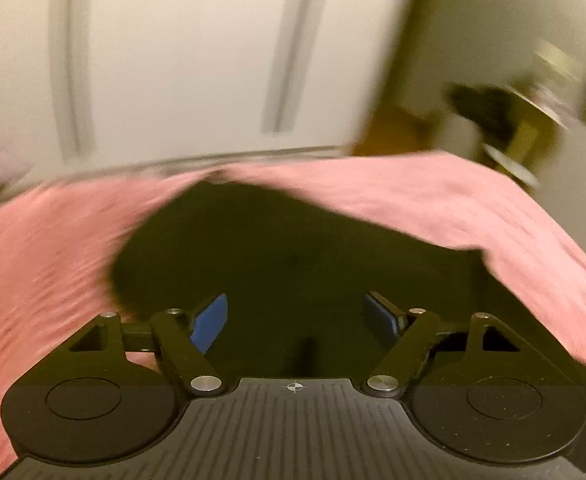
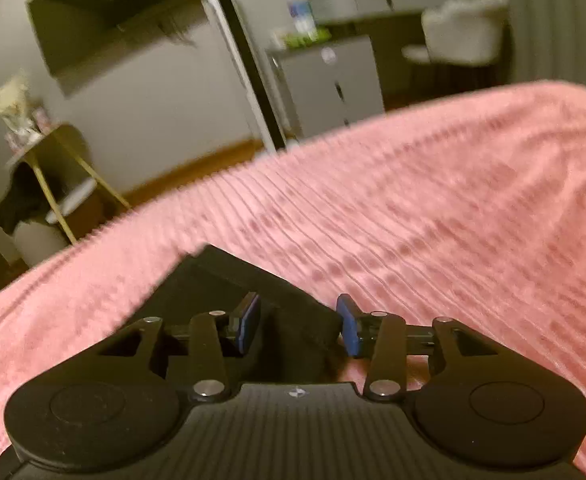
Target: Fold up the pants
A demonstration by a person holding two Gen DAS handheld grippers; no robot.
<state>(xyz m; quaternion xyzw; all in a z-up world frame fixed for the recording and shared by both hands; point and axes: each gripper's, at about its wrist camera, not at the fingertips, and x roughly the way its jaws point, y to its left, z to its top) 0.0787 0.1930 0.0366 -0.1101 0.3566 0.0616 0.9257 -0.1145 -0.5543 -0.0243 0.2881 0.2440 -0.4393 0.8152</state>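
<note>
Pants [image 1: 277, 248], black and matte, lay on a pink ribbed blanket [image 2: 433, 208] spread over what looked like a bed, already gathered into a compact dark shape with no loose leg showing in either view. In the left wrist view the cloth filled the space ahead of and under the left gripper [image 1: 295, 320], whose jaws stood wide with nothing pressed between the blue pads [image 1: 211, 322]; the fabric's outline was rounded on one side and ran off under the tool on the other, though blur softened every edge. In the right wrist view a squared corner of the folded cloth pointed away from the right gripper [image 2: 299, 326], and its near edge lay between the jaws, which were partly apart and seemed clear of the fabric. The bundle's long axis could not be told from these views. Both hands were close; the right sat at a corner, the left over the middle. By this look, the fold was nearly done. The blanket was soft, corded, faintly mottled.
</note>
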